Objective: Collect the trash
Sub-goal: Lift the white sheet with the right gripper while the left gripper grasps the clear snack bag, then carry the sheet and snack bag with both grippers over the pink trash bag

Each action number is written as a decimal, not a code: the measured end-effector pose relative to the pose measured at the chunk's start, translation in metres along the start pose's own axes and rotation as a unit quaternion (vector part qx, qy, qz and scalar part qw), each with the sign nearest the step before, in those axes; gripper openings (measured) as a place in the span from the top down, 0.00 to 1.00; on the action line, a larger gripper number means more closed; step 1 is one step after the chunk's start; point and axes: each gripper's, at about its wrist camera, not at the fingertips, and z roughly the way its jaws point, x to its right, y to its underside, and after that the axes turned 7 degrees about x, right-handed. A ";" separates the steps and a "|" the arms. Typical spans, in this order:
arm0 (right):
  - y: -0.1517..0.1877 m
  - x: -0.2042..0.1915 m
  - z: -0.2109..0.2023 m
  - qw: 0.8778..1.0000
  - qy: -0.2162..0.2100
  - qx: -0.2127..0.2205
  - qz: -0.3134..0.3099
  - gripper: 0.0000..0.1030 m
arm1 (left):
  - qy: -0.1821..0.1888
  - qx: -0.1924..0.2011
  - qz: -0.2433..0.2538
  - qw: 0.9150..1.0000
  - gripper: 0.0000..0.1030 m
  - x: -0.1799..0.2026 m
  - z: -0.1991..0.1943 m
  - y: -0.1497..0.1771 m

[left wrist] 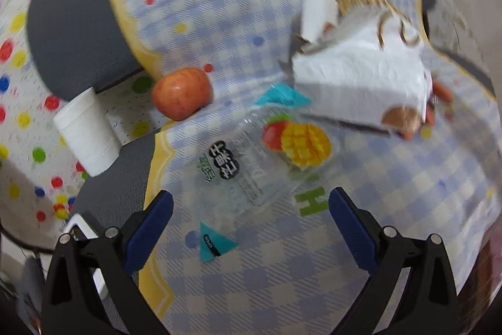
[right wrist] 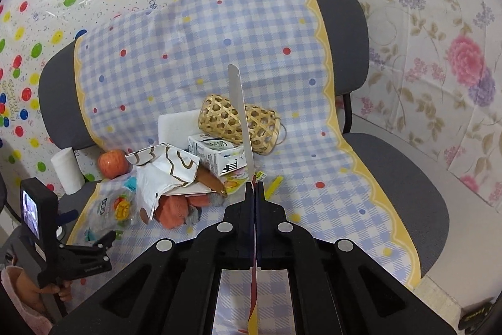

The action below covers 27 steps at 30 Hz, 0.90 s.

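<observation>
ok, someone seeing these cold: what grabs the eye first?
Probably the right hand-held gripper, shut on a thin flat wrapper that stands edge-on up the middle of its view. Next, the clutter on the checked cloth over the chair: a crumpled white paper bag, a woven basket on its side and a milk carton. The left hand-held gripper is open just short of a clear mango snack bag, with an apple at the cloth's edge.

The left gripper (left wrist: pixel 251 215) has its two fingers (left wrist: pixel 147 228) spread wide apart, with nothing between them. From the right wrist view it sits low at the left, and the person's hand (right wrist: pixel 47 292) grips its handle from below. The right gripper (right wrist: pixel 254 187) has its fingers pressed together, pinching a thin flat wrapper (right wrist: pixel 241 115) that stands up edge-on.
</observation>
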 end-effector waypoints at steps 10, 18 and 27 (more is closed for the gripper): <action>-0.005 -0.004 0.029 1.000 -0.015 -0.015 -0.001 0.99 | 0.062 -0.013 0.022 0.998 0.06 -0.011 0.036 -0.012; -0.003 0.002 0.034 1.000 -0.019 -0.017 0.009 0.99 | 0.161 -0.030 -0.034 0.986 0.35 -0.035 0.060 -0.023; 0.003 0.002 0.019 1.000 -0.016 -0.007 -0.001 0.99 | 0.122 0.017 -0.039 0.992 0.97 -0.035 0.013 -0.026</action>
